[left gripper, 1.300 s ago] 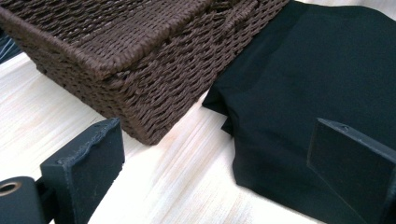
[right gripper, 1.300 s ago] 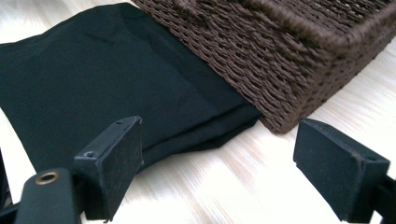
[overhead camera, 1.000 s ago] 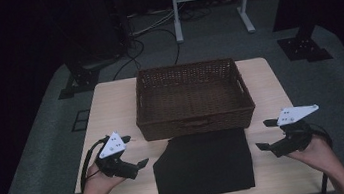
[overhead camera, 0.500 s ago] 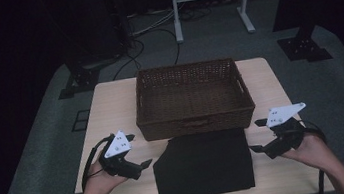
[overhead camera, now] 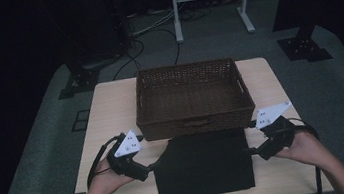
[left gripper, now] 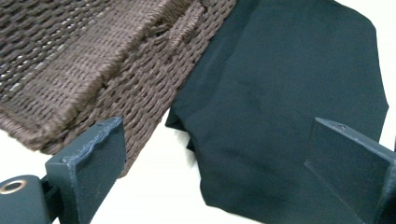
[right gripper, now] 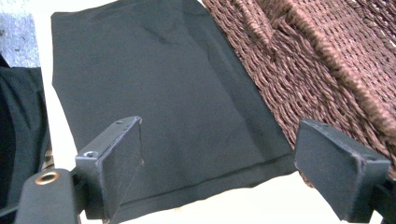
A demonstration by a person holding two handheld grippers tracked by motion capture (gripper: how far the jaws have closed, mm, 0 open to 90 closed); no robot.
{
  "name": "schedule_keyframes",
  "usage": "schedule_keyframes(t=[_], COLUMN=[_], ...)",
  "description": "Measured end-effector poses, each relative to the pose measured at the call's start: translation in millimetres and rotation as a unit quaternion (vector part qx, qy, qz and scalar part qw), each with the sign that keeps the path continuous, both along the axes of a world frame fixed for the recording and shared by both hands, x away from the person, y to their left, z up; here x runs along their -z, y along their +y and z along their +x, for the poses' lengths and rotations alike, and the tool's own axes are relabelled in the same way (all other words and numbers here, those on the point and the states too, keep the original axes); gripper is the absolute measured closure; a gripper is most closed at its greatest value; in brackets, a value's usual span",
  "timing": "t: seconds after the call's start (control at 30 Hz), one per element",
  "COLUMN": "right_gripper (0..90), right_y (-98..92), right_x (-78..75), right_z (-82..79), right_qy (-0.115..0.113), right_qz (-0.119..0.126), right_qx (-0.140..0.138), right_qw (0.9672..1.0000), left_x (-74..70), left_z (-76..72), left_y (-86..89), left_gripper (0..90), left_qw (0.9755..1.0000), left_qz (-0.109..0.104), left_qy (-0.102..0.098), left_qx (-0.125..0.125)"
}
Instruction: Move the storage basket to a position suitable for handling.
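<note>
A black folded cloth lies flat at the table's near edge, just in front of a brown wicker basket. My left gripper is open, its tips at the cloth's left edge. The right gripper is open at the cloth's right edge. In the left gripper view the open left gripper frames the cloth and the basket's corner. In the right gripper view the right gripper stands wide open over a hemmed edge of the cloth, beside the basket wall.
The basket has nothing in it and takes up the far middle of the light wooden table. Bare tabletop lies to either side of the cloth. Beyond the table are cables, stand bases and a white metal frame on a grey floor.
Both grippers have moved inward toward the cloth, the left one to the right and the right one to the left. Cloth and basket have not moved.
</note>
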State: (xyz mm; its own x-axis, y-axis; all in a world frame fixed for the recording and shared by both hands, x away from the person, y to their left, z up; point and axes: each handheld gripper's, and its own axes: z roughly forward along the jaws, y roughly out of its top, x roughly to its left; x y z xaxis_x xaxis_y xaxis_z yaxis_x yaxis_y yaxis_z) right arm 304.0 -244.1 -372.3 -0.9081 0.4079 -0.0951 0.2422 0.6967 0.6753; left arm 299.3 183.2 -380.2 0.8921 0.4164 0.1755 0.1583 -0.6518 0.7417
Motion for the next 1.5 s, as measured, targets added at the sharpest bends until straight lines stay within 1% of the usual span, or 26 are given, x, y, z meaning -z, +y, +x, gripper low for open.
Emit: schedule_keyframes(t=[0.1,0.2,0.27,0.3,0.43,0.47,0.57,0.77,0.83,0.93,1.07,1.17,1.23,1.27,1.37,1.5], right_gripper=[14.7,14.7,14.7,14.6,14.7,14.7,14.6,14.7,14.6,14.6,14.6,14.7,14.7,14.7,14.7,14.7], right_y=[4.5,7.9,9.7,11.0,16.2,18.3,22.5,31.2,33.3,36.4,40.2,43.0,43.6,45.1,47.1,50.6], right_x=[-0.9,-0.9,0.0,0.3,0.8,0.9,0.8,2.2,2.6,3.7,6.4,8.7,9.4,11.5,14.4,17.6], right_z=[0.5,1.3,2.7,2.9,4.2,4.4,5.2,6.7,7.4,8.1,9.7,11.0,11.4,12.5,13.7,14.2], right_qy=[0.0,0.001,0.005,0.005,0.007,0.009,0.011,0.017,0.016,0.021,0.026,0.028,0.029,0.031,0.035,0.038], right_qz=[-0.008,-0.011,-0.014,-0.016,-0.022,-0.023,-0.031,-0.04,-0.044,-0.045,-0.052,-0.056,-0.056,-0.058,-0.063,-0.067], right_qx=[-0.007,-0.013,-0.016,-0.015,-0.026,-0.029,-0.037,-0.047,-0.05,-0.052,-0.057,-0.059,-0.06,-0.063,-0.064,-0.067], right_qw=[0.9999,0.9998,0.9998,0.9998,0.9994,0.9993,0.9988,0.9979,0.9976,0.9974,0.9967,0.9963,0.9962,0.9959,0.9954,0.9948], left_x=[-0.1,-0.5,-0.9,-1.1,-1.4,-0.5,1.4,3.1,3.5,4.8,6.9,8.4,9.0,10.7,13.8,16.5], left_z=[0.8,1.5,1.7,2.0,3.1,4.2,5.2,6.2,6.5,6.8,8.5,9.8,10.3,10.8,11.1,12.3], left_y=[-4.0,-8.6,-11.7,-13.2,-17.9,-21.5,-27.7,-36.6,-40.8,-45.3,-50.6,-54.5,-55.6,-58.2,-62.7,-67.1], left_gripper=[4.5,4.5,4.4,4.4,4.5,4.5,4.5,4.5,5.3,5.4,5.4,5.4,5.4,5.4,5.4,5.4], left_qw=[1.0,0.9999,0.9998,0.9997,0.9996,0.9994,0.9987,0.9981,0.9974,0.997,0.9962,0.9963,0.9963,0.9958,0.9951,0.9947], left_qz=[0.001,0.006,0.013,0.014,0.018,0.02,0.033,0.035,0.04,0.042,0.048,0.05,0.049,0.052,0.057,0.056], left_qy=[0.005,0.008,0.008,0.009,0.011,0.018,0.02,0.024,0.028,0.031,0.035,0.034,0.037,0.041,0.044,0.048], left_qx=[0.004,0.01,0.015,0.016,0.02,0.023,0.032,0.043,0.053,0.058,0.064,0.061,0.061,0.063,0.068,0.072])
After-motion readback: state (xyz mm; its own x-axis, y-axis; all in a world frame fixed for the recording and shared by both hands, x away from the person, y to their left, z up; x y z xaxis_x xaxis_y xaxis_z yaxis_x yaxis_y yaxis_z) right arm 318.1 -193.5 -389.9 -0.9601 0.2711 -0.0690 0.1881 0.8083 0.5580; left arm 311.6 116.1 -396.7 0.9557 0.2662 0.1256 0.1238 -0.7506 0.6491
